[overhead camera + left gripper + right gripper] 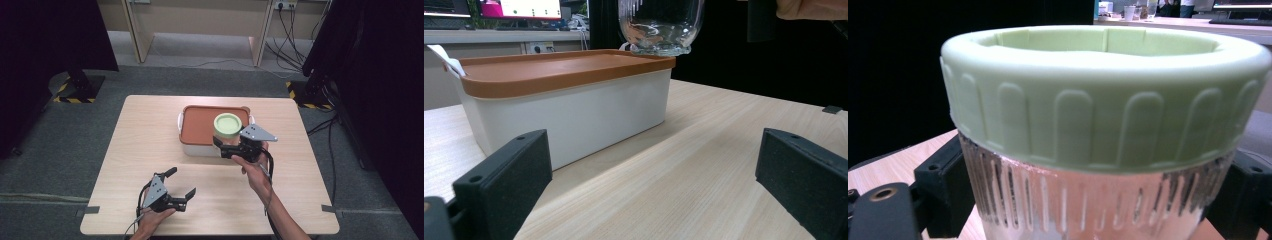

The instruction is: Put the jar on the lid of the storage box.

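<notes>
A ribbed glass jar (1088,210) with a pale green screw lid (228,123) is held upright in my right gripper (225,142), whose jaws are shut on the glass just below the lid (1098,100). The jar (659,25) sits over the near right corner of a white box (200,149) with an orange lid (554,70). Whether its base touches the box lid I cannot tell. My left gripper (181,183) is open low over the table's front left, its jaws (654,190) wide apart with nothing between them, facing the box.
The light wooden table (150,130) has bare wood left of the box and along the front. Black tape marks (88,210) sit at its front edges. Dark curtains, floor stands (80,87) and cables (295,35) surround the table.
</notes>
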`<act>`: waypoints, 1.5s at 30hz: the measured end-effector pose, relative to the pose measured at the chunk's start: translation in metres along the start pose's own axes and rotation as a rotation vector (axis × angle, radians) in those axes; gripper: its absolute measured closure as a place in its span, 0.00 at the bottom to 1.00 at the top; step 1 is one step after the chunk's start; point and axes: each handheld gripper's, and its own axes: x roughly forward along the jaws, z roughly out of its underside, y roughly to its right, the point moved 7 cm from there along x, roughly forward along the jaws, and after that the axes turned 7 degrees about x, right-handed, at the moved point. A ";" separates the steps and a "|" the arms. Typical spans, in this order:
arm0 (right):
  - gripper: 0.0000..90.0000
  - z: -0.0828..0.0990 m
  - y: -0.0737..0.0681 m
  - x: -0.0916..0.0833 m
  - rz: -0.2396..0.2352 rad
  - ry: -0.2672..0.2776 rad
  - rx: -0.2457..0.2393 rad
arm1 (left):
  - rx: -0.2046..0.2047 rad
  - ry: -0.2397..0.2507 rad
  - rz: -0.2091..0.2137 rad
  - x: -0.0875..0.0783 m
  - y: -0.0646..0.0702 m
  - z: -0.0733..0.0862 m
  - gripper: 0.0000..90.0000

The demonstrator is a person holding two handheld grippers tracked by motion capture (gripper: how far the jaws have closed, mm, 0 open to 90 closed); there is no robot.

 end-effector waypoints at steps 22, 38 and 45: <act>0.13 -0.017 0.005 0.019 0.028 0.011 0.003 | 0.000 -0.001 0.001 0.000 0.000 0.000 0.01; 0.13 -0.026 0.011 0.031 0.057 0.013 0.011 | 0.001 -0.001 0.003 0.000 0.000 0.000 0.01; 0.13 -0.027 0.014 0.033 0.068 0.013 0.012 | 0.002 -0.001 0.003 0.000 0.000 0.000 0.01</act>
